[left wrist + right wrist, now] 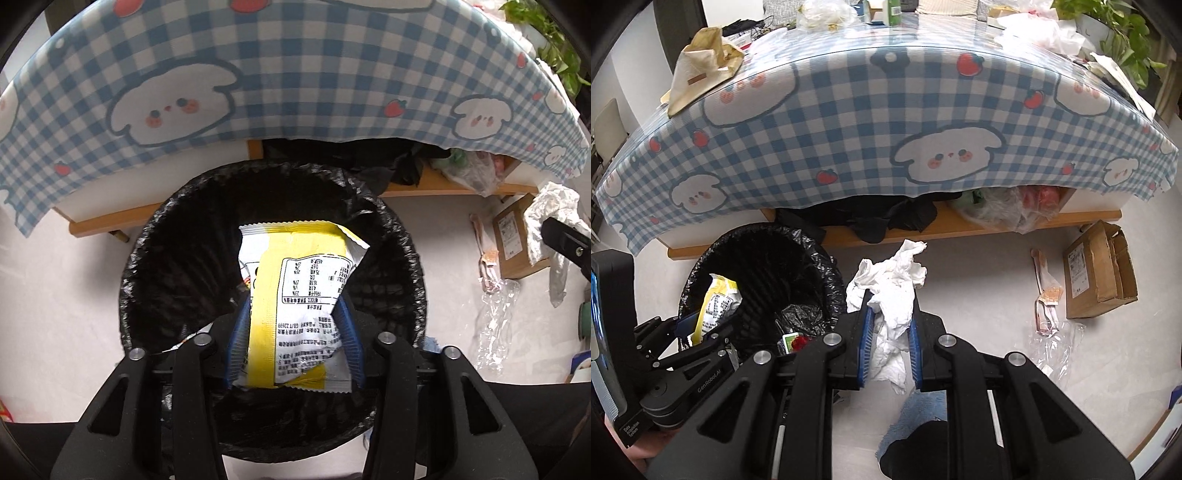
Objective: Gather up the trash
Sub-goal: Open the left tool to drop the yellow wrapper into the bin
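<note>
Blue-padded fingers [347,325] of the left gripper [295,332] flank a crumpled yellow-and-white printed snack wrapper [295,295]; the wrapper sits between the pads directly above the open mouth of the round bin lined with a black plastic bag [147,266], but whether they press on it or have let go I cannot tell. Clenched on a wad of crumpled white tissue paper [890,295], the right gripper [889,332] hangs just beside the bin's rim, over the pale floor rather than over the opening.

My judgement of the risks: the wrapper is light and stiff, so it may cling to one pad or catch the bag's ruffled edge instead of dropping cleanly. The tissue is the likelier miss; let go where it hangs, it would land on the floor beside the bin. Both grippers crowd the same opening and could knock together.

Inside the bin, seen from the right wrist view, lie a small green-and-white packet [790,341] and something red beside it, on crumpled black liner. Beyond the bin, an open brown cardboard box [1097,273] stands on the floor; its contents are hidden. Clear plastic film [1056,343] lies near that box, uncollected, and the checked counter cloth [849,129] hangs behind the bin.
</note>
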`<state>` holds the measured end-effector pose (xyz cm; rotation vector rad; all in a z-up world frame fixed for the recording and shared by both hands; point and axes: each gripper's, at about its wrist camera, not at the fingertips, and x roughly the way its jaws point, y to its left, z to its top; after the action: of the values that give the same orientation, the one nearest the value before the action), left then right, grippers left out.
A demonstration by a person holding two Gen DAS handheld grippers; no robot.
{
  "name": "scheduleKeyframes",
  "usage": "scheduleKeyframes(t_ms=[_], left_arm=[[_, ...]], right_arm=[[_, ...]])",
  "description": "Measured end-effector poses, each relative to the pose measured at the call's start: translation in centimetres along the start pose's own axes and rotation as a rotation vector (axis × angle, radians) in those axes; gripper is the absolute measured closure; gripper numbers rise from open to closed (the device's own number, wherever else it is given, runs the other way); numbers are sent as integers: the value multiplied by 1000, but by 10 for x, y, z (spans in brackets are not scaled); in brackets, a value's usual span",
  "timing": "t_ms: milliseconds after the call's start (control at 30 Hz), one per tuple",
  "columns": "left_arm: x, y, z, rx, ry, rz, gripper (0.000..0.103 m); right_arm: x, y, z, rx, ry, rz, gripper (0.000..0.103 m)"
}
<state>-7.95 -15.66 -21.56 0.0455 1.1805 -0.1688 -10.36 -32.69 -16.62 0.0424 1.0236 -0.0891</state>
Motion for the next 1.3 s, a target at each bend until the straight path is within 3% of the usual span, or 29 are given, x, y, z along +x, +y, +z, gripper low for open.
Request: scheduleKeyframes(t_ms=[200,367,433,533,767,1300], left_arm=[[0,-1,3,5,-18,7,42],[-1,13,2,-12,-26,18,25],[-2,22,1,-22,-33,33,14],[-6,39,-1,-38,-43,47,7],[-19,84,-6,-103,-59,83,6],[-34,175,-30,-147,-37,120,6]], right_arm=[[6,0,2,1,4,5,87],[10,8,2,-8,9,12,87],[13,13,2,-14,14,15,87],[15,24,3,-29,16,17,87],[14,61,6,-73,0,52,87],[37,159,-3,-157,48,90,87]])
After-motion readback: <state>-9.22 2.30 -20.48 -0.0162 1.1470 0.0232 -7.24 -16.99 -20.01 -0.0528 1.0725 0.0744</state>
